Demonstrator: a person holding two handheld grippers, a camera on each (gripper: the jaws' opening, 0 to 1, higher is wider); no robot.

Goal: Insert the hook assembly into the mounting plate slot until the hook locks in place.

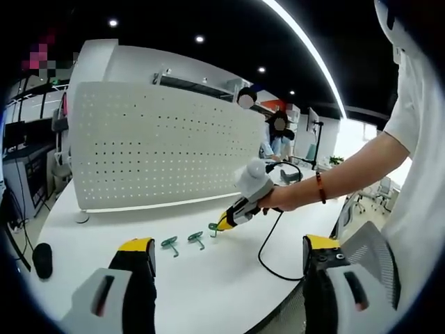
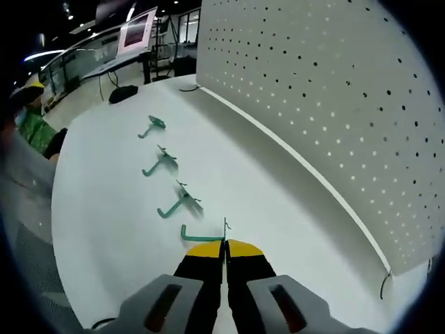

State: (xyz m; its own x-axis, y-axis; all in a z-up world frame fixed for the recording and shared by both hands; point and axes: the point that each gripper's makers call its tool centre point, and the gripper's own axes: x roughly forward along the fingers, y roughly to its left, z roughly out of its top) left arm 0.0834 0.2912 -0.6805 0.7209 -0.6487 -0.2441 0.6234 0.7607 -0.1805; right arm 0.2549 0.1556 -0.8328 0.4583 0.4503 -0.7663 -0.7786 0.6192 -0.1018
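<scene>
You are pinching a green hook [image 2: 201, 235] in the right gripper [image 2: 225, 259]'s closed fingers; left gripper [image 1: 229, 254] is gaping, three hooks [image 2: 167, 164] lying beside the pegboard [image 2: 334, 104] on the white surface [image 2: 118, 229].

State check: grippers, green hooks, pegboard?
Left gripper: open, holding nothing.
Right gripper: shut on a green metal hook at the tabletop.
Three loose green hooks: lying on the white table.
White perforated pegboard: upright, no hooks mounted.
</scene>
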